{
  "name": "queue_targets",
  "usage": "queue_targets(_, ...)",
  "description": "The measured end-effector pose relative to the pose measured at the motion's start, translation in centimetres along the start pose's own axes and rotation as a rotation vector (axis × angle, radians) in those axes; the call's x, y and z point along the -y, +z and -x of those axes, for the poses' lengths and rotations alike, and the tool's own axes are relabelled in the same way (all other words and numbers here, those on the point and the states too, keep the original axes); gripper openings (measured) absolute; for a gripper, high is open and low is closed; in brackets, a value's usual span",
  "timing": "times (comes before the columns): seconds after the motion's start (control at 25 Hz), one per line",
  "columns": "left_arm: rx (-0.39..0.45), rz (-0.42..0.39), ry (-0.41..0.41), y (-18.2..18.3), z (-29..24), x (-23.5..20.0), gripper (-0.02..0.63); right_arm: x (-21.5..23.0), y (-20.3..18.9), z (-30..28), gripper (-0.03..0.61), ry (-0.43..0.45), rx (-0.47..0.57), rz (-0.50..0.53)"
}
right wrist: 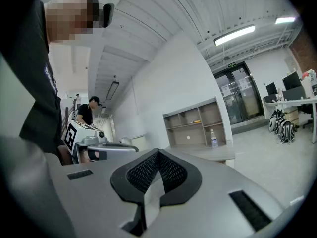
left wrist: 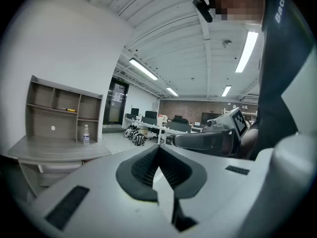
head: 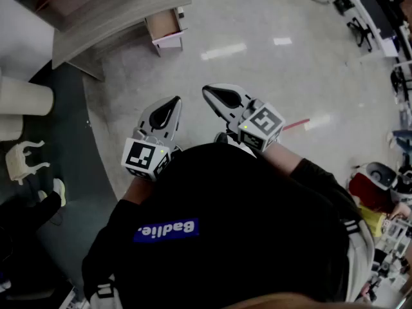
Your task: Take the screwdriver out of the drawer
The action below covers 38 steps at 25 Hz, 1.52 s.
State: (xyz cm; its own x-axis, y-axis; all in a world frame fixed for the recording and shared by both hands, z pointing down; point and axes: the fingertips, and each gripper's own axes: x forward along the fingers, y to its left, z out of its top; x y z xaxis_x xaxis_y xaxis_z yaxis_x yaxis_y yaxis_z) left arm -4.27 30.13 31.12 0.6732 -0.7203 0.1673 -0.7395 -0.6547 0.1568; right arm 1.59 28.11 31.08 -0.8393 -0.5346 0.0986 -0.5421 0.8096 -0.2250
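Your left gripper [head: 168,108] and right gripper [head: 219,96] both have their jaws pressed together on nothing. The open pale wooden drawer [head: 164,24] under the grey desk surface [head: 109,21] lies well ahead and slightly left. The left gripper looks marginally nearer. The screwdriver isn't visible from here, so its long axis can't be told.

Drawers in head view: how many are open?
1. The drawer is pulled out of the desk at top left of the head view. Its contents are too small to tell; others may be hidden under the desk.
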Motion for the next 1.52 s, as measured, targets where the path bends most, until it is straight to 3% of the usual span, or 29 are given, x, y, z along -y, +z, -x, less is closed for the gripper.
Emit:
queue_targets(0.96,0.005,0.002,0.012,-0.1,-1.4,0.6,0.002,0.7,-0.5,0.7,0.028,0.032,0.000,-0.032)
queue_targets(1.52,0.001,-0.005,0.014,0.6,-5.5,3.1,0.002,4.6,0.4,3.9,0.028,0.022,0.018,-0.042)
